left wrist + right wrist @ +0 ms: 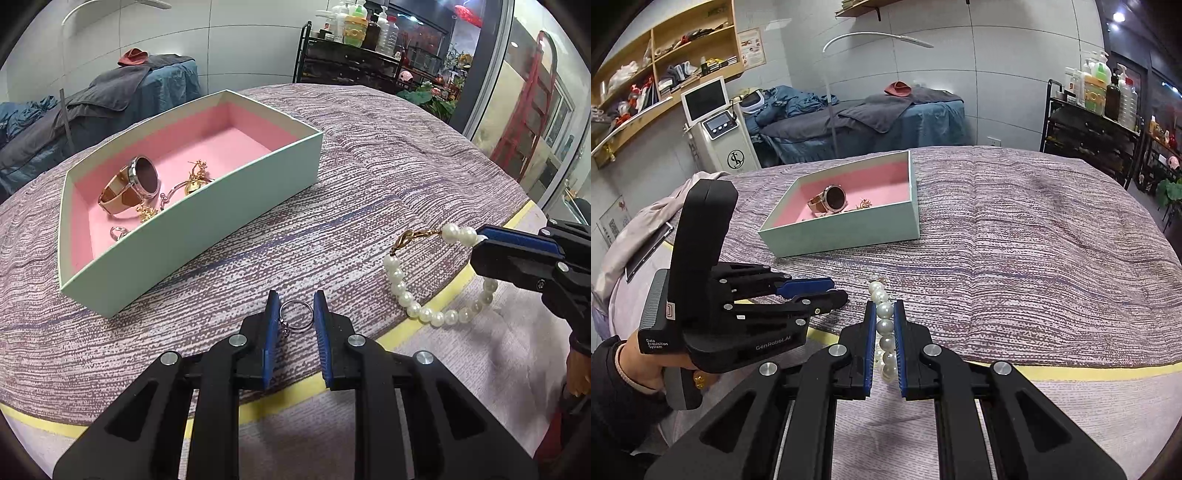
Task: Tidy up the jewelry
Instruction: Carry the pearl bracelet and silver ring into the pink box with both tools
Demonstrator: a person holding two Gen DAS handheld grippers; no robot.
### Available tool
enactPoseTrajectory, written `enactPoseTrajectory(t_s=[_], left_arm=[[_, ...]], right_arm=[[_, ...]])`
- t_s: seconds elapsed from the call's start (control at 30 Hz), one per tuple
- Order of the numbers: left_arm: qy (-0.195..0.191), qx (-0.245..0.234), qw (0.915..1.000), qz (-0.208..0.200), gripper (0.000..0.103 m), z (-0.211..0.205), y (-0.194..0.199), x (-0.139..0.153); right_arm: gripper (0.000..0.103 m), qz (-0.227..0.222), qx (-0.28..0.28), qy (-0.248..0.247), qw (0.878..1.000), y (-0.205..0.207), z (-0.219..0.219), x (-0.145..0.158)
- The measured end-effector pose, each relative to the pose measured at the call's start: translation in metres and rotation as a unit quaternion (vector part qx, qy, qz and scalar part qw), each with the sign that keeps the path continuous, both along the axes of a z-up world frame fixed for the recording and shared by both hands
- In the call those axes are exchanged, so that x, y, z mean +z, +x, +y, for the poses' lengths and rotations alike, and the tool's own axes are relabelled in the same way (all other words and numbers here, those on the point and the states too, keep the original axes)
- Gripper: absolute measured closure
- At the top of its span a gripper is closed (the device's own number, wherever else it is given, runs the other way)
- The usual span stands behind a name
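Note:
My left gripper (296,295) is shut on a thin silver ring (296,301) with a small charm, which lies on the striped cloth; both blue pads touch its sides. In the right wrist view that gripper (838,291) comes in from the left. My right gripper (885,304) is shut on a pearl bracelet (885,326), with a row of pearls squeezed between its pads. The bracelet (399,284) curves over the yellow stripe, and the right gripper (480,240) pinches it near the gold clasp. A mint box (221,206) (842,232) with pink lining holds a rose-gold watch (142,175) (834,199), gold pieces and a small ring.
The cloth-covered table (1034,258) has a yellow stripe (424,314) near its front edge. Behind it stand a massage bed (886,114), a white machine with a screen (716,125), wall shelves and a black cart with bottles (1097,122). A hand (639,365) holds the left gripper.

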State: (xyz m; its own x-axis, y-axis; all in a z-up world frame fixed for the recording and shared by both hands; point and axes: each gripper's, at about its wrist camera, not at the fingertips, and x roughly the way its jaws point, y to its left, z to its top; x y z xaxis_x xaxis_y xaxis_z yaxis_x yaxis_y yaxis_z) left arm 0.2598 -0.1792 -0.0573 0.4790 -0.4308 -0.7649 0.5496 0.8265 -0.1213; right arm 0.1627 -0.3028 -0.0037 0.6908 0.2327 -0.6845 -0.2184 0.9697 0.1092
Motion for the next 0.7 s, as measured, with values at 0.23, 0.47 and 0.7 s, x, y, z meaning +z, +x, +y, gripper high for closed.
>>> enactPoseTrajectory(t_s=[0.23,0.47,0.7], left_arm=[[-0.008,0.013,0.9999,-0.001,0.083,0.023,-0.015,0.004],[-0.024,0.027,0.9993,-0.004,0.083,0.051,-0.034,0.010],[-0.028,0.037,0.9988,-0.015,0.083,0.070,-0.040,0.018]], right_arm=[[0.094,-0.005,0.008,-0.002,1.000,-0.001,0.004,0.004],[0.094,-0.012,0.024,-0.008,1.000,-0.002,0.019,0.010],[0.094,-0.020,0.046,-0.007,0.999,-0.001,0.036,0.018]])
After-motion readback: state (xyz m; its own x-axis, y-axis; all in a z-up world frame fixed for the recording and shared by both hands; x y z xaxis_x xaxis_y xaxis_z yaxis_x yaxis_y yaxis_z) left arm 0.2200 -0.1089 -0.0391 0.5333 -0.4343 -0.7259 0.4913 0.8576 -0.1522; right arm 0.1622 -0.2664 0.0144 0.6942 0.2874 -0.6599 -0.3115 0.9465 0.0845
